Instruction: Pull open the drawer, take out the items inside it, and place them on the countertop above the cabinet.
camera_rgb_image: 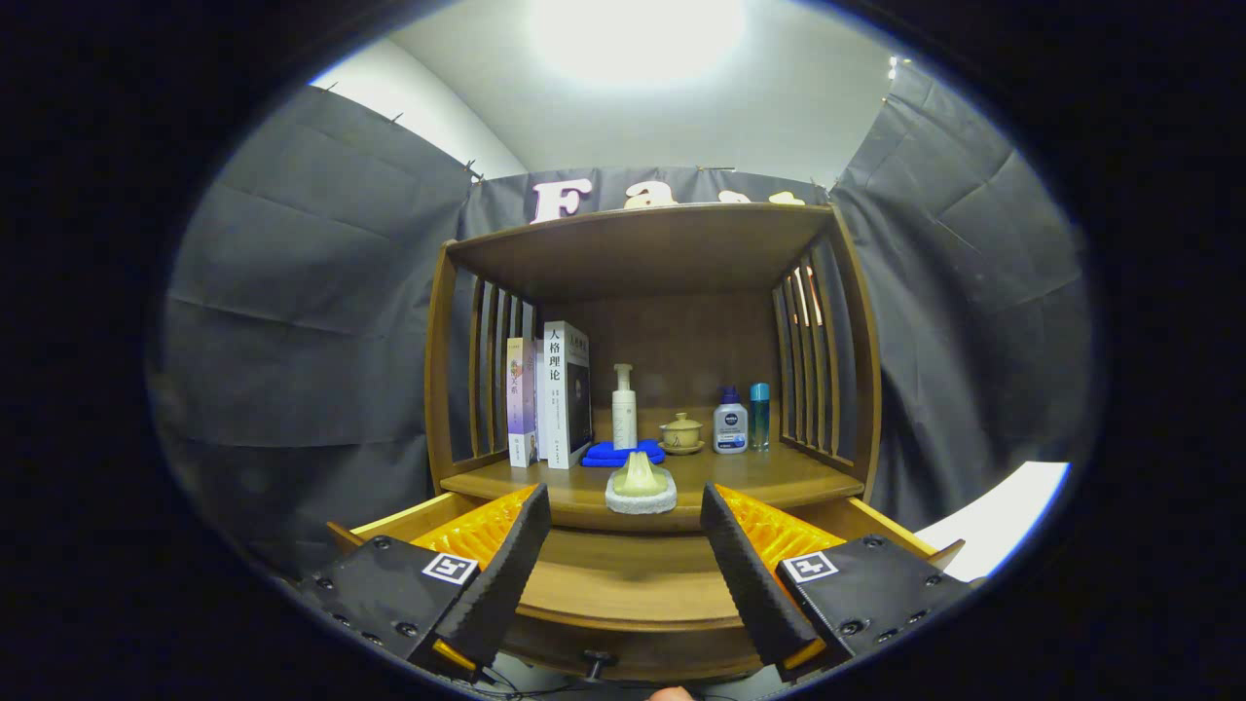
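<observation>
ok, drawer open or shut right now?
Open. The drawer is pulled out below the countertop, its side walls and floor showing between the fingers of the open gripper. No items visible in the part showing.

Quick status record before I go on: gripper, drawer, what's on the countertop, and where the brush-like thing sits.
gripper: open, holding nothing, fingers spread above the drawer
drawer: pulled open below the fingers; its inside is mostly hidden
countertop: bears all items listed here
scrub brush: at the countertop's front edge, just beyond the fingers
back row: two books, pump bottle, blue cloth, lidded cup, two small bottles
</observation>
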Available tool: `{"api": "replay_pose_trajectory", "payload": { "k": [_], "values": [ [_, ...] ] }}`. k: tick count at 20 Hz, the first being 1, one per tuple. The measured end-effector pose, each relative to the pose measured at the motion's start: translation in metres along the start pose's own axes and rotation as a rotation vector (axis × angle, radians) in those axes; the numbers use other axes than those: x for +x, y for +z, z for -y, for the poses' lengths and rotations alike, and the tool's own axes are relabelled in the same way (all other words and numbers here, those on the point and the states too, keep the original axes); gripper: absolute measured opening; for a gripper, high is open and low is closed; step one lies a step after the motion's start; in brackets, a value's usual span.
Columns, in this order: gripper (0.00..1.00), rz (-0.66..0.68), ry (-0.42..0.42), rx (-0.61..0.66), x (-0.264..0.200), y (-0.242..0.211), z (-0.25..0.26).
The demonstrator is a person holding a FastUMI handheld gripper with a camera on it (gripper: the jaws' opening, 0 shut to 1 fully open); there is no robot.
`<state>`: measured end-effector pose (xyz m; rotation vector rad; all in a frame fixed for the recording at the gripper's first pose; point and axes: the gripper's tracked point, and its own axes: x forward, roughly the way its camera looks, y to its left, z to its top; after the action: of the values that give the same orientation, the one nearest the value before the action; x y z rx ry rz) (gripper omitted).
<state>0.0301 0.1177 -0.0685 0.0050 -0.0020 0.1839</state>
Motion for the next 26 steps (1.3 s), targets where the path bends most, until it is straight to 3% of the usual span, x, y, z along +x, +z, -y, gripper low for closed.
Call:
{"api": "replay_pose_trajectory", "payload": {
  "k": [9,17,26],
  "values": [
    [0.98,-0.096,-0.031,-0.012,-0.034,-0.064,0.002],
    [0.98,-0.248,-0.014,-0.029,-0.034,-0.129,0.002],
    [0.95,-0.212,-0.049,-0.086,-0.03,-0.13,0.006]
  ]
}}
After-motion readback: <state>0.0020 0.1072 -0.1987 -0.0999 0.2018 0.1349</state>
